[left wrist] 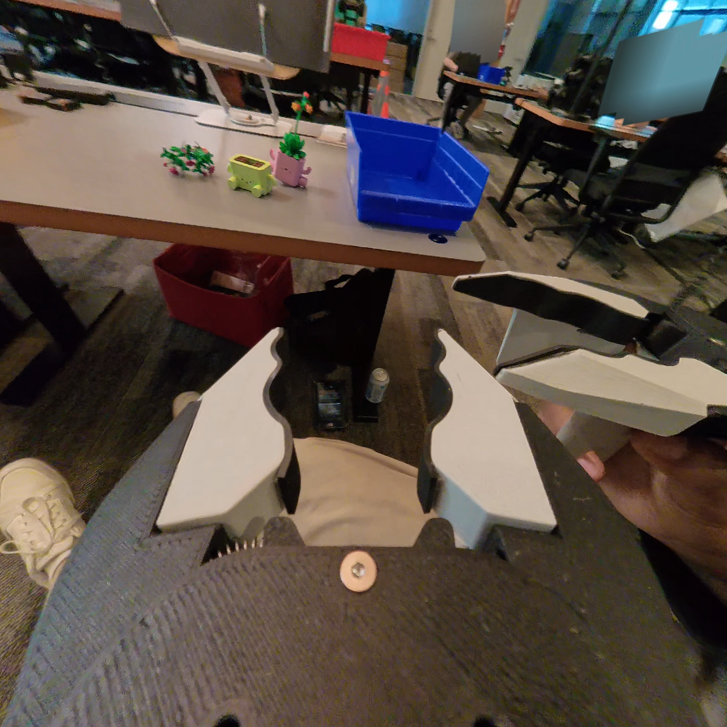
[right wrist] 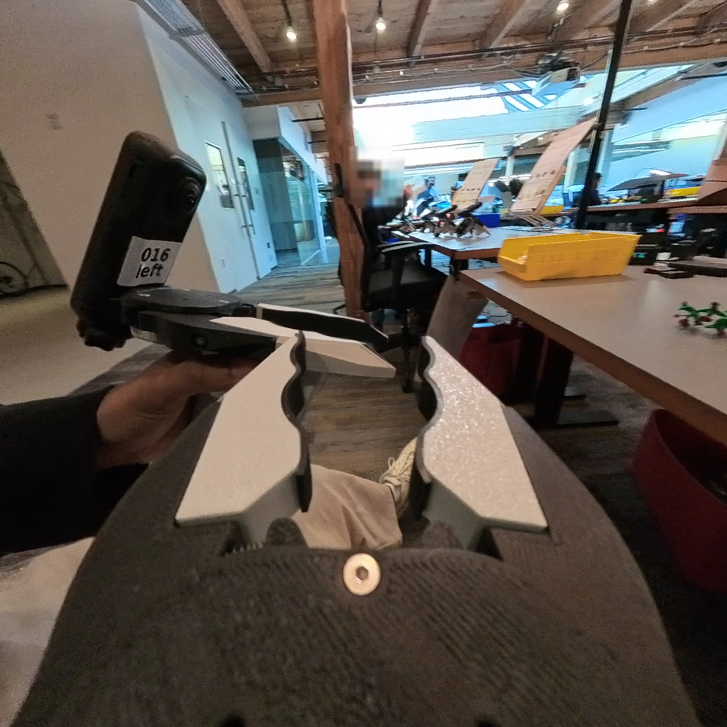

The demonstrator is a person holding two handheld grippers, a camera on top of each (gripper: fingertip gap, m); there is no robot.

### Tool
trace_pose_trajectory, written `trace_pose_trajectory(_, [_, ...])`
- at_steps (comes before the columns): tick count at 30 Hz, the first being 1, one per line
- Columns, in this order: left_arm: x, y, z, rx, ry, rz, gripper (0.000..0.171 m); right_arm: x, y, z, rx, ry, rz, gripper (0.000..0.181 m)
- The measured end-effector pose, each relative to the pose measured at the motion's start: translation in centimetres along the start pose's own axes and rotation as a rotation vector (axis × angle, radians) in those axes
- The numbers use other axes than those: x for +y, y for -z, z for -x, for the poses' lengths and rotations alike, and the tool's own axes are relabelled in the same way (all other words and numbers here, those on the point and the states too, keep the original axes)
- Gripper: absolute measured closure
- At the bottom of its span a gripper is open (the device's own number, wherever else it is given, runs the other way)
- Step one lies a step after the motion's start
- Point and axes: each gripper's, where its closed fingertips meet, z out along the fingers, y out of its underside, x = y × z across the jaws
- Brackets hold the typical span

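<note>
While both grippers hang low over the person's lap, neither holds anything. Left gripper (left wrist: 358, 338): fingers spread wide, empty, over a beige trouser leg (left wrist: 354, 491), pointing under the table (left wrist: 98, 169). Right gripper (right wrist: 362, 342): fingers likewise parted, empty; in the left view it shows at the right edge, turned sideways, just beside the left one, held by a hand (left wrist: 661, 495).

From the right view, the left gripper sits at left, a hand (right wrist: 157, 405) under it, a black camera (right wrist: 137, 236) with a white label standing on its back.

Table, well ahead of the left gripper: a blue bin (left wrist: 413, 177) near the right corner, tilted up at the rear. Left of it, a pink pot (left wrist: 291, 169) with a green plant, a yellow-green pot (left wrist: 250, 175) just beside it, then a loose green sprig (left wrist: 188, 159).

Floor under the table: red bin (left wrist: 224, 299), black bag (left wrist: 338, 310), a can (left wrist: 377, 385), a dark flat device (left wrist: 329, 401). White shoe (left wrist: 35, 515) at left.

Right view, farther off: yellow bin (right wrist: 566, 255) on the tabletop, a seated person behind.
</note>
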Motion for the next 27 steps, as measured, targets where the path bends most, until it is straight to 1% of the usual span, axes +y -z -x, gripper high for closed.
trace_pose_trajectory(4, [0.0, 4.4, -2.3, -0.091, -0.013, -0.055, 0.102, -0.8, 2.2, 3.4, -0.07, -0.022, -0.039, 0.124])
trace_pose_trajectory(8, [0.5, 7.1, -3.5, -0.168, -0.067, -0.049, 0.101, -0.9, 3.7, 4.7, -0.081, -0.018, -0.04, 0.123])
trace_pose_trajectory(11, [0.7, 7.2, -4.1, -0.19, -0.079, -0.042, 0.101, -0.9, 4.6, 4.7, -0.085, -0.049, -0.051, 0.123])
trace_pose_trajectory(16, [1.8, 5.4, -5.7, -0.186, -0.08, -0.016, 0.102, -1.1, 6.0, 3.7, -0.073, -0.119, -0.058, 0.122])
trace_pose_trajectory(18, [2.5, 4.9, -6.8, -0.168, -0.064, -0.005, 0.102, -1.3, 6.6, 3.3, -0.071, -0.155, -0.072, 0.122])
trace_pose_trajectory(20, [3.6, 4.6, -7.8, -0.158, -0.071, 0.037, 0.102, -1.2, 7.1, 3.2, -0.075, -0.185, -0.073, 0.122])
trace_pose_trajectory(23, [4.4, 5.3, -8.6, -0.196, -0.121, 0.064, 0.102, -1.0, 8.2, 3.5, -0.082, -0.229, -0.072, 0.121])
trace_pose_trajectory(27, [5.9, 7.0, -10.4, -0.229, -0.097, 0.065, 0.103, -0.7, 10.2, 5.2, -0.123, -0.276, -0.063, 0.12])
